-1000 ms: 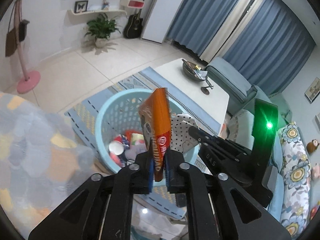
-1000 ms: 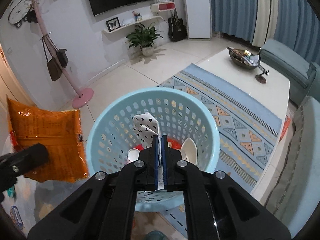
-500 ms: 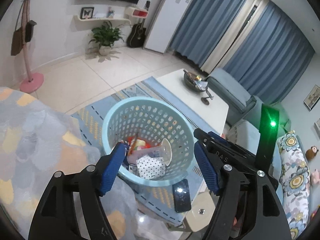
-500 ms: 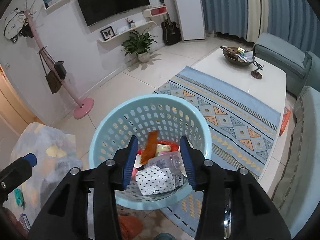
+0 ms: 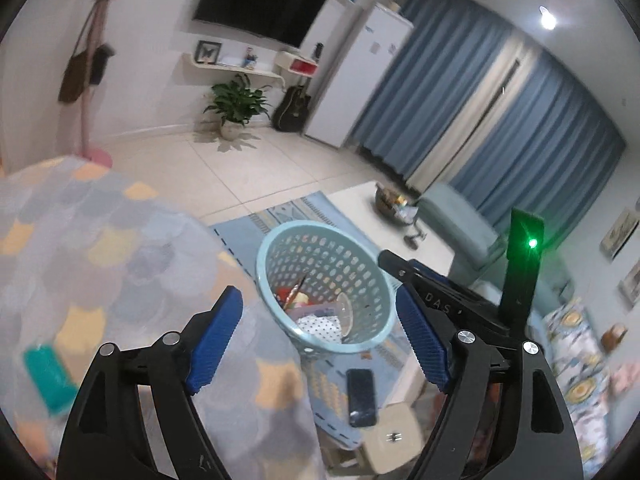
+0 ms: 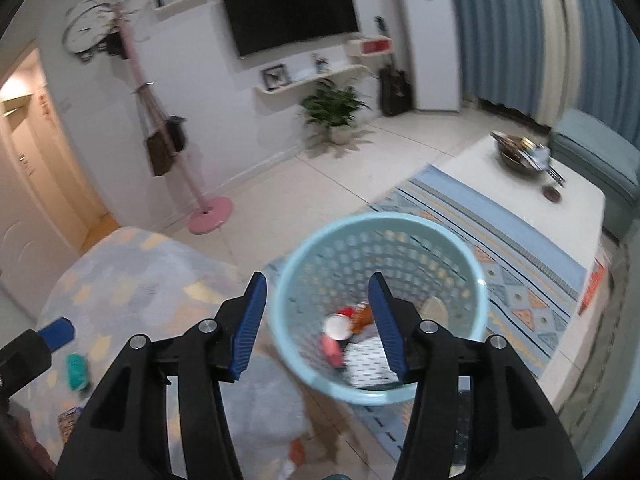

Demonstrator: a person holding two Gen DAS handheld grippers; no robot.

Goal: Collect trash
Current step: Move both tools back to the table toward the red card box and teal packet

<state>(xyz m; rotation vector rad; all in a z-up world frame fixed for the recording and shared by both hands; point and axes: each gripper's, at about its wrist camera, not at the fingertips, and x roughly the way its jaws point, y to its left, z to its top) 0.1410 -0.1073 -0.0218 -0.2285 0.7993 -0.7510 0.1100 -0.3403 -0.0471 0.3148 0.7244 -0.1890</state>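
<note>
Pale floor tiles are stretching across a living room toward a wall with a dark television point(image 6: 290, 10), a potted plant point(image 6: 332, 108) and a pink coat stand point(image 6: 200, 184). A blue patterned rug point(image 6: 520, 280) is lying on the floor, and the light blue perforated basket point(image 5: 324, 284) is standing at the rug's near edge, beside a padded piece covered in grey and yellow fabric point(image 5: 100, 260).

The trash is sitting inside the basket: in the left wrist view a polka-dot white wrapper point(image 5: 320, 324), an orange packet point(image 5: 296, 292) leaning upright and a white cup point(image 5: 346, 312) are showing, and in the right wrist view the same heap is looking blurred.

The left gripper point(image 5: 320, 336) is hovering above the basket's near rim with its jaws spread wide and nothing between the blue pads; those jaws have just been opening. The right gripper point(image 6: 318, 320) is hanging over the basket too, its jaws parted and empty, and they also have just been opening; the basket's near wall is showing through the gap.

A dark phone point(image 5: 361, 396) is lying on a small beige stool point(image 5: 394, 436) just beside the basket. A white low surface point(image 6: 560, 216) is standing on the rug's far edge, carrying a dark bowl point(image 6: 516, 156) near its far corner.
</note>
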